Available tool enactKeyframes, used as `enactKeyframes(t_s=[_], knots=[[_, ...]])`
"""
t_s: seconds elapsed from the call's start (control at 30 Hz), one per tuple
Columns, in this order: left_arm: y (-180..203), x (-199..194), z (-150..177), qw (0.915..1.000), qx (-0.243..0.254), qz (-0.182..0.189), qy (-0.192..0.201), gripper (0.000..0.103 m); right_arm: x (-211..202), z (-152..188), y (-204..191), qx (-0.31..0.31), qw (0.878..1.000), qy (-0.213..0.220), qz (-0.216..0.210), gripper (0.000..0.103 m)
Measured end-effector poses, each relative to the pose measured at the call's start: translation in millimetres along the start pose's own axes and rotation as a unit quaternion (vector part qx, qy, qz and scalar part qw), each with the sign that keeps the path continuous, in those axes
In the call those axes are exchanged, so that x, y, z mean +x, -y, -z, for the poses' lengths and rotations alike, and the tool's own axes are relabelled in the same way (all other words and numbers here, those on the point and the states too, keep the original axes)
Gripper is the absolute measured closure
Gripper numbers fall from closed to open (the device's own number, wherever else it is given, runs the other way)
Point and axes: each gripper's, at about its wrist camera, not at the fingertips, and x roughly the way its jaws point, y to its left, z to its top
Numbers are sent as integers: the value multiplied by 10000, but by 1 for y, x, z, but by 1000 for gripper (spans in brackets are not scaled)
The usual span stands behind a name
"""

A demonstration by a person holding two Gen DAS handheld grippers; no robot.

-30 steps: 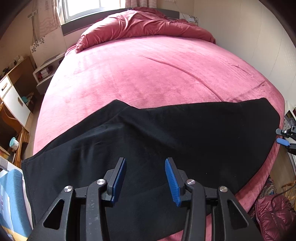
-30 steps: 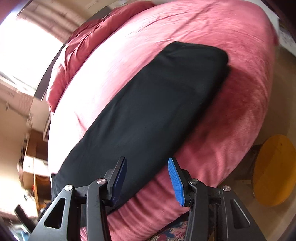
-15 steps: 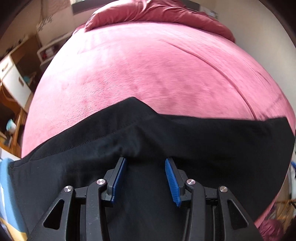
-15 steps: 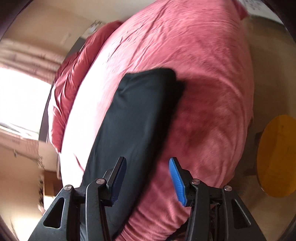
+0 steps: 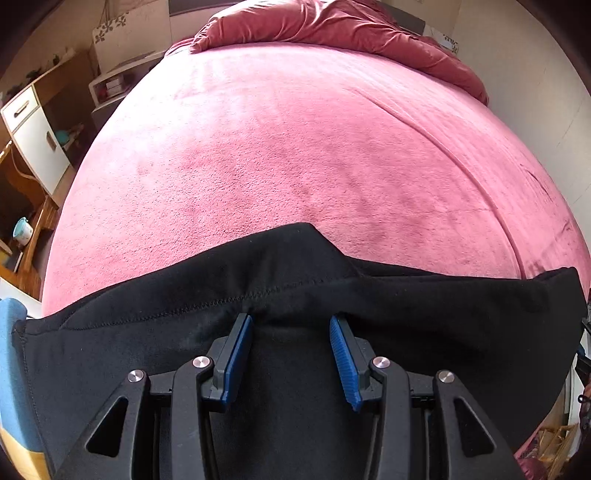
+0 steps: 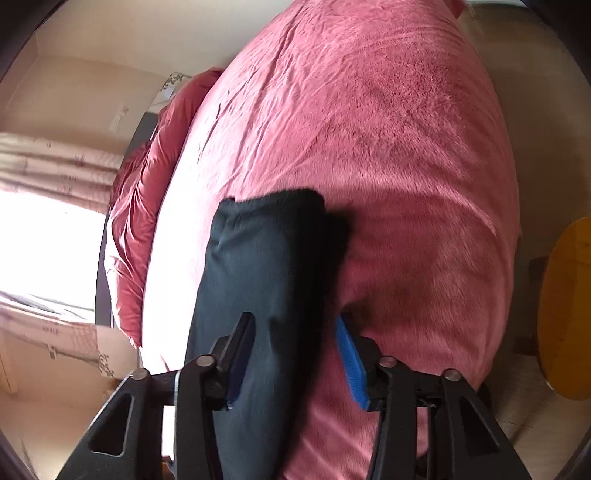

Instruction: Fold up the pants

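Observation:
Black pants [image 5: 184, 339] lie across the near edge of a pink bed [image 5: 295, 155], with a stitched seam running along a raised fold. My left gripper [image 5: 291, 325] is open, low over the pants, its blue pads either side of the fold near the seam. In the right wrist view the pants [image 6: 266, 266] appear as a narrow dark strip ending in a folded end. My right gripper [image 6: 295, 325] is open and straddles that strip close to its end, the cloth between the jaws.
A rumpled red duvet [image 5: 332, 26] lies at the head of the bed. A wooden desk with white drawers [image 5: 33, 129] stands at the left. A yellow round stool [image 6: 565, 306] stands on the floor beside the bed. A bright window [image 6: 40, 251] is at the far left.
Both grippers have moved down and closer to the pants. The left now sits right at the seam fold; the right has swung toward the end of the strip, which now lies between its jaws.

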Motion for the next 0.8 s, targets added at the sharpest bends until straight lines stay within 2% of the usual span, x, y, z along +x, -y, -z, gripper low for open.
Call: enactKeyframes(t_s=[0.07, 0.13, 0.27, 0.37, 0.43, 0.6, 0.7, 0.8], knots=[[4, 4, 0, 9998, 172, -118, 23, 57, 8, -7, -3, 36, 10000, 46, 1, 66], [7, 6, -1, 9995, 250, -165, 50, 56, 14, -13, -5, 73, 10000, 57, -2, 67], [4, 9, -7, 9999, 122, -93, 3, 53, 32, -23, -18, 27, 9998, 7, 175, 68], [2, 8, -9, 9998, 180, -80, -51, 53, 31, -24, -31, -251, 9993, -9, 281, 82], [1, 3, -11, 9999, 146, -80, -35, 53, 25, -23, -43, -536, 9982, 34, 274, 84], [1, -22, -10, 9997, -123, 0, 214, 53, 6, -18, -86, -1159, 9930, 7, -211, 86], [2, -39, -5, 9984, -347, 363, 257, 53, -3, -2, -120, -1731, 9833, -141, -552, 86], [9, -54, 7, 9957, -319, 824, 288, 53, -8, 22, -154, -2303, 9686, -369, -856, 86]])
